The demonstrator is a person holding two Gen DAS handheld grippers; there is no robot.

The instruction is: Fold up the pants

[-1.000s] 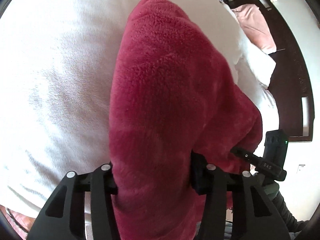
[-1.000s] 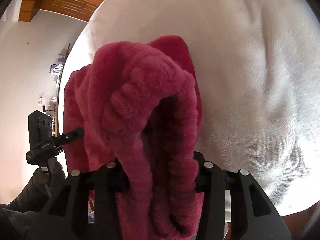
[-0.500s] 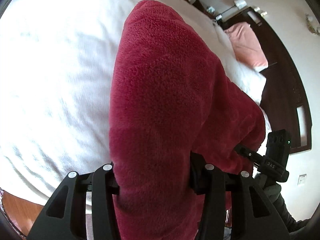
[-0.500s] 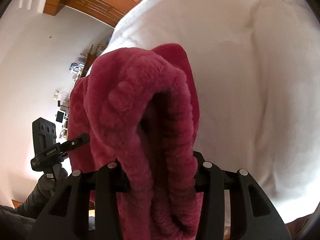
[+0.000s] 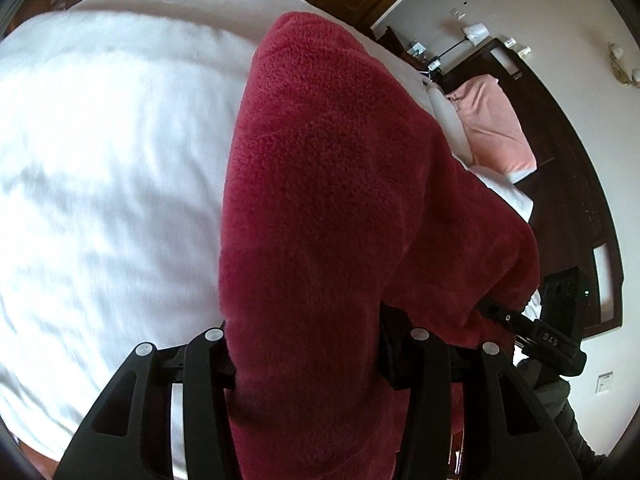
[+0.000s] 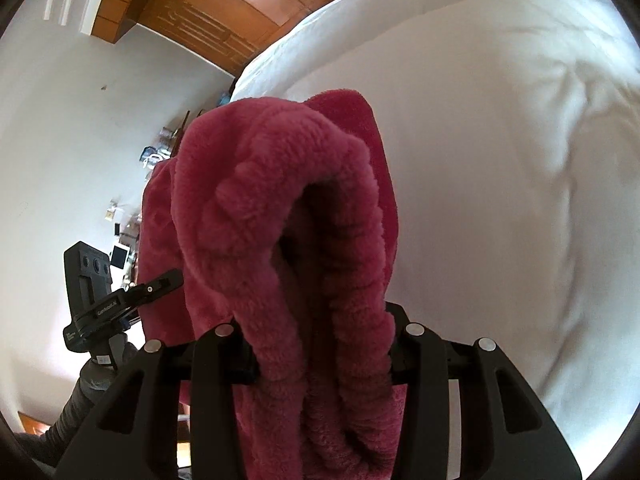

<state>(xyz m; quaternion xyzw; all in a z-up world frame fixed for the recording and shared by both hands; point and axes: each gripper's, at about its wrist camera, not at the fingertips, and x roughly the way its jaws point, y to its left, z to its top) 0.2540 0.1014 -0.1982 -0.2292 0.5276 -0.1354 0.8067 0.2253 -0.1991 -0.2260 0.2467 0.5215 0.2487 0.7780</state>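
Note:
The pants are dark red fleece [image 5: 340,200]. My left gripper [image 5: 308,360] is shut on one part of them, and the cloth drapes forward over its fingers. My right gripper [image 6: 320,344] is shut on the ribbed elastic waistband of the pants [image 6: 288,208]. Both hold the pants up above the white bed [image 5: 112,152], which also shows in the right wrist view [image 6: 500,160]. The right gripper shows at the right edge of the left wrist view [image 5: 556,336], and the left gripper at the left of the right wrist view [image 6: 104,300]. The fingertips are hidden in cloth.
A pink pillow [image 5: 496,128] and white pillows lie by a dark headboard [image 5: 576,184]. A wooden wardrobe [image 6: 192,12] stands past the bed. White wall is at the left of the right wrist view.
Both grippers have risen and tilted up with the pants. More of the room, the headboard and the wardrobe now shows beyond the bed. Both grips are unchanged.

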